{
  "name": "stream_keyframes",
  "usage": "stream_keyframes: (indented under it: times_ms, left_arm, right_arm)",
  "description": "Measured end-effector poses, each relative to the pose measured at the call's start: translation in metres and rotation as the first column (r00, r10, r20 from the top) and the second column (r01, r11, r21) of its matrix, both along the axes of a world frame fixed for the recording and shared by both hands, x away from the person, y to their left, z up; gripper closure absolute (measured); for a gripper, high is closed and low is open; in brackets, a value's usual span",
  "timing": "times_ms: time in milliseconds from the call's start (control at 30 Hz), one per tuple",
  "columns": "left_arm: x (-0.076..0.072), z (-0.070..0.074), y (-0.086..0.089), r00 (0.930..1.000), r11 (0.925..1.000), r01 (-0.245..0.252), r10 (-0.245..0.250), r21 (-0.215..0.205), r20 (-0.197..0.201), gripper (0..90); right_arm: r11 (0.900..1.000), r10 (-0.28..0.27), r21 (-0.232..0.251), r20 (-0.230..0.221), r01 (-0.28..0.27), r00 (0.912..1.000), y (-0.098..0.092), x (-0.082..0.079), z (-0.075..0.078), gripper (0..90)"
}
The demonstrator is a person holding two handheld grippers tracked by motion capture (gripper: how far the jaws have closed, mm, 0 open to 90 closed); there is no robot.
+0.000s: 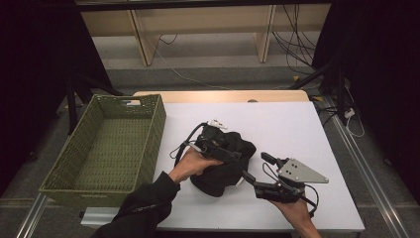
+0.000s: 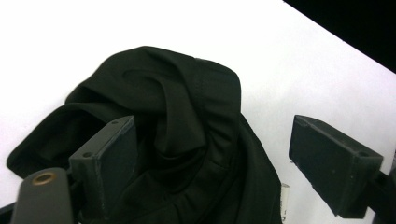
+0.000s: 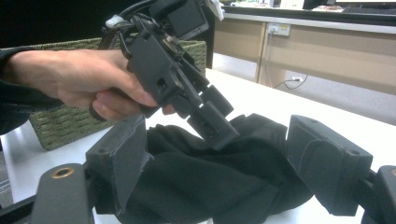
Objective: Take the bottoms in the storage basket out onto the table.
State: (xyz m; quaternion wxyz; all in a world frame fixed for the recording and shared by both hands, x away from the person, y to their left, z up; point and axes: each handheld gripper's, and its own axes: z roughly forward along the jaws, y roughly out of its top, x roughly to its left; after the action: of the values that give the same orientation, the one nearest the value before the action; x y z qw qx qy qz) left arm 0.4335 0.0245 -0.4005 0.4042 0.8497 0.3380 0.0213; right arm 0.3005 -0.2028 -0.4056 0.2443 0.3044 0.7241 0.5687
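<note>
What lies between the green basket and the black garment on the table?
Bare white table in the high view; nothing lies between the green basket and the black garment.

Black garment (image 1: 225, 163), soft dark fabric, bunched into a rumpled heap with deep folds and a stitched seam showing along one ridge (image 2: 187, 116). It lies on the white table top, near the middle and toward the person's edge, well apart from the woven basket. One lobe of the cloth spreads flatter and lower at the side of the heap (image 3: 224, 182).
</note>
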Motion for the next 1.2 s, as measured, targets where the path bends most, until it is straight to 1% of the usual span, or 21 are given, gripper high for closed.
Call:
stream_keyframes:
  times_ms: [333, 533, 600, 667, 833, 933, 1200]
  left_arm:
    - [0.001, 0.008, 0.008, 0.9997, 0.9997, -0.022, 0.022, -0.011, 0.009, 15.3]
    - [0.0, 0.012, 0.012, 0.9989, 0.9986, -0.04, 0.04, -0.035, 0.023, 15.1]
    - [0.0, 0.012, 0.013, 0.9988, 0.9985, -0.041, 0.042, -0.038, 0.024, 15.1]
    - [0.0, 0.012, 0.014, 0.9989, 0.9988, -0.038, 0.039, -0.032, 0.026, 15.1]
    - [-0.002, 0.013, 0.015, 0.9983, 0.9977, -0.045, 0.047, -0.05, 0.034, 15.0]
    - [-0.002, 0.015, 0.018, 0.9978, 0.9971, -0.046, 0.048, -0.062, 0.045, 15.0]
    - [-0.003, 0.019, 0.026, 0.9962, 0.9937, -0.059, 0.064, -0.095, 0.058, 14.9]
  right_arm:
    - [1.0, -0.001, 0.0, -0.001, 0.001, 1.0, 0.0, 0.0, 0.0, 21.9]
    - [1.0, -0.001, 0.0, 0.001, 0.001, 1.0, 0.0, 0.0, 0.0, 21.9]
    - [1.0, 0.0, 0.002, 0.002, 0.0, 1.0, 0.0, 0.0, 0.0, 21.9]
    - [1.0, 0.0, 0.001, 0.001, 0.0, 1.0, 0.0, 0.0, 0.0, 21.9]
    - [1.0, -0.003, 0.005, -0.001, 0.003, 1.0, 0.0, 0.0, 0.0, 21.9]
    - [1.0, -0.004, 0.006, -0.001, 0.004, 1.0, 0.0, 0.0, 0.0, 21.9]
    - [1.0, -0.003, 0.005, -0.001, 0.003, 1.0, 0.0, 0.0, 0.0, 21.9]
